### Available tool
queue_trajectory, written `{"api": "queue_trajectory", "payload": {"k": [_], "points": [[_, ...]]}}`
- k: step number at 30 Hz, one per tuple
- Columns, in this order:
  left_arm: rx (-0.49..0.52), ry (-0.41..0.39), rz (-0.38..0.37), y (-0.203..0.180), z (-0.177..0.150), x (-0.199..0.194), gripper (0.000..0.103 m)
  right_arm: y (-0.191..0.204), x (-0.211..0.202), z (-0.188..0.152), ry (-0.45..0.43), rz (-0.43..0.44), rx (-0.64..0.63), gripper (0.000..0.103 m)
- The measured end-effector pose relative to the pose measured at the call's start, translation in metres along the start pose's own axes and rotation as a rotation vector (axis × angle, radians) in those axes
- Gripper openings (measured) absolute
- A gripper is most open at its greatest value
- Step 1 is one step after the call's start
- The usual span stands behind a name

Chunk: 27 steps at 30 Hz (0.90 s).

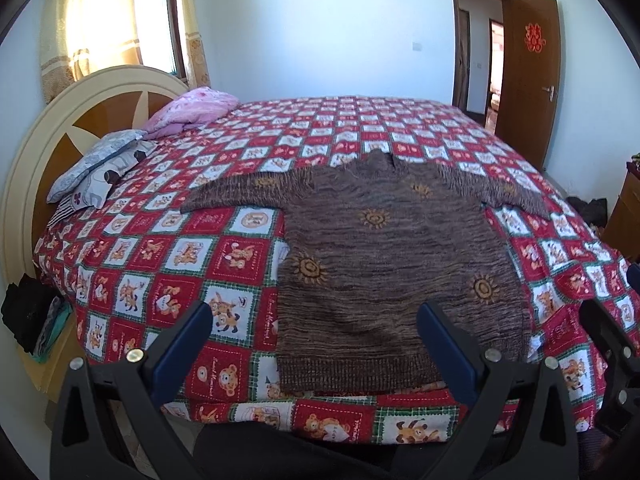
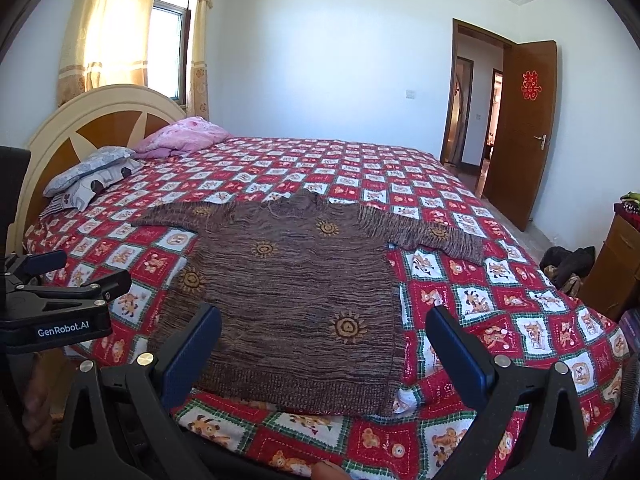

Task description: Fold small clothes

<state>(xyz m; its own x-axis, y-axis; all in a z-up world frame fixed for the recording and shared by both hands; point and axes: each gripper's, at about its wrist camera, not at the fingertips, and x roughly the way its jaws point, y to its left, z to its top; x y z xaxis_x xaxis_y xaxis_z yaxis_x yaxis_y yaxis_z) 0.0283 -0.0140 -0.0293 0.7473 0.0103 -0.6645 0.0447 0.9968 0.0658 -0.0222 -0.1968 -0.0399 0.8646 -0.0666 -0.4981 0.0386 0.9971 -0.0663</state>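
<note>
A: Where is the garment?

B: A brown knitted sweater (image 1: 384, 264) with orange sun motifs lies flat on the bed (image 1: 168, 256), on a red-and-white checked bedspread (image 2: 480, 308). Its ribbed hem sits just short of the near edge of the bed, and both sleeves are spread out sideways, with the collar pointing away.

A: And the two tools?

B: The left gripper (image 1: 316, 344) hovers at the near edge with its blue-padded fingers (image 1: 182, 344) spread wide and nothing between them. In its view the hem's left corner lies between the fingers. The right gripper (image 2: 324, 356) is likewise wide open and empty, above the hem's right part; the lower right corner of the sweater lies just inside its right finger. Neither is touching the fabric, as far as can be seen.

A: How much free room is there?

B: Plenty of bare bedspread on both sides of the sweater and beyond the collar. Pillows (image 1: 96, 168) and a pink quilt (image 1: 192, 108) are heaped at the headboard (image 2: 96, 120), well apart from the left sleeve. The right sleeve ends near the bed's right edge. Beyond that stand a brown cabinet (image 2: 616, 260) and an open wooden door (image 2: 524, 128).
</note>
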Motion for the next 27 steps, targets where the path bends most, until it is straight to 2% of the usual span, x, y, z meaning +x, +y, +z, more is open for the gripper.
{"api": "queue_trajectory", "payload": {"k": [8,16,22,25,27], "points": [[0.022,0.087,0.031,-0.006,0.000,0.053,0.103,-0.018,0.057,-0.008,0.101,-0.009,0.015,0.102],[0.066,0.070,0.055,-0.017,0.017,0.100,0.103,-0.058,0.110,-0.008,0.174,-0.042,0.079,0.102],[0.098,0.065,0.091,-0.022,0.031,0.139,0.103,-0.096,0.152,-0.004,0.220,-0.114,0.113,0.102],[0.090,0.072,0.107,-0.021,0.045,0.160,0.103,-0.118,0.174,-0.001,0.230,-0.159,0.146,0.102],[0.070,0.046,0.124,-0.019,0.057,0.173,0.103,-0.136,0.191,0.004,0.251,-0.163,0.193,0.102]]}}
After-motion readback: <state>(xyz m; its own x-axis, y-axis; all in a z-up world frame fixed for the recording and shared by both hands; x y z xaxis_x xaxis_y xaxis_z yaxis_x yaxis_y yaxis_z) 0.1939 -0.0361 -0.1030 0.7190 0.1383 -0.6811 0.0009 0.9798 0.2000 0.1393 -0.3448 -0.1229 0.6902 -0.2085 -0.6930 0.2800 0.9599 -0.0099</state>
